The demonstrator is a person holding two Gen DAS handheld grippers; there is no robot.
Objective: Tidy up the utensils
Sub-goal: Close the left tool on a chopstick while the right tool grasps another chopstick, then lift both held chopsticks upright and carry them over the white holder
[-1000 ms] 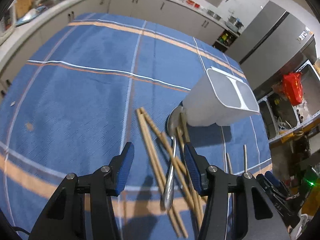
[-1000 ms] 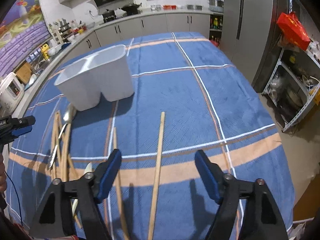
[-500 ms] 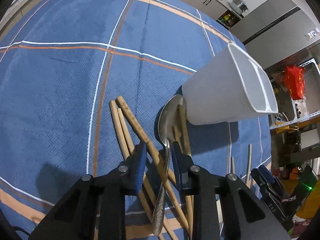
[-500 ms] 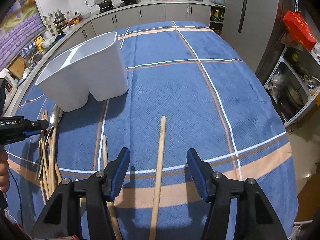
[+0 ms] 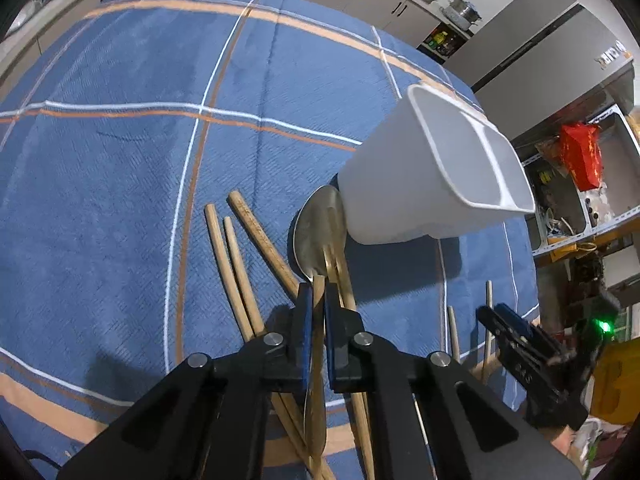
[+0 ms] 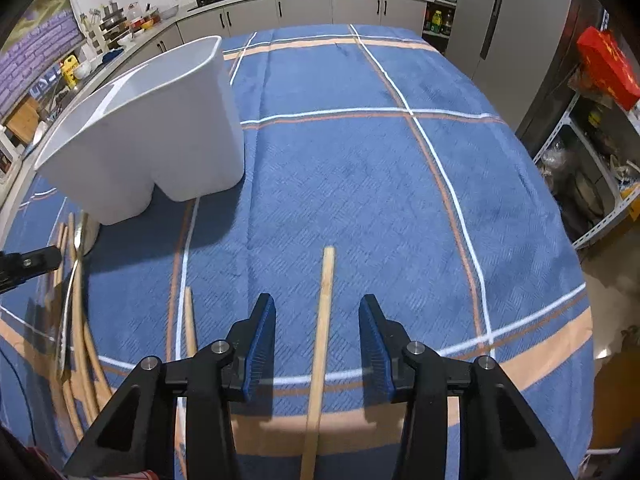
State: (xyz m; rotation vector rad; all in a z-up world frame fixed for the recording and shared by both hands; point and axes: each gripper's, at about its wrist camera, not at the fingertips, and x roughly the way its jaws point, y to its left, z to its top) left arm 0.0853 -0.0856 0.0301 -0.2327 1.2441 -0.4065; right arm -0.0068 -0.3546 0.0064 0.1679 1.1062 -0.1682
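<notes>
- On the left, the left hand-held gripper [image 5: 315, 294] has its 2 blue pads pressed almost together around the thin handle of a metal spoon [image 5: 318, 234]. A wooden chopstick seems to sit in the same narrow gap, so the pinch may hold both; this cannot be told for certain.
- The spoon's long axis runs straight ahead along the fingers. Its bowl points away from the hand and lies touching or just beside the base of the white 2-compartment holder [image 5: 430, 168].
- That holder stands upright on the blue plaid tabletop [image 5: 120, 160], ahead and slightly to the right of the left hand-held gripper, which is the nearer of the 2 to it.
- More loose chopsticks [image 5: 232, 256] lie fanned on the cloth to the left of the spoon.
- On the right, the right hand-held gripper [image 6: 316, 344] is spread wide and holds nothing.
- A single wooden chopstick [image 6: 323, 320] lies flat on the tabletop between its fingers, its long axis parallel to them and pointing forward.
- Judged from this, closing the right fingers would catch that chopstick across its width.
</notes>
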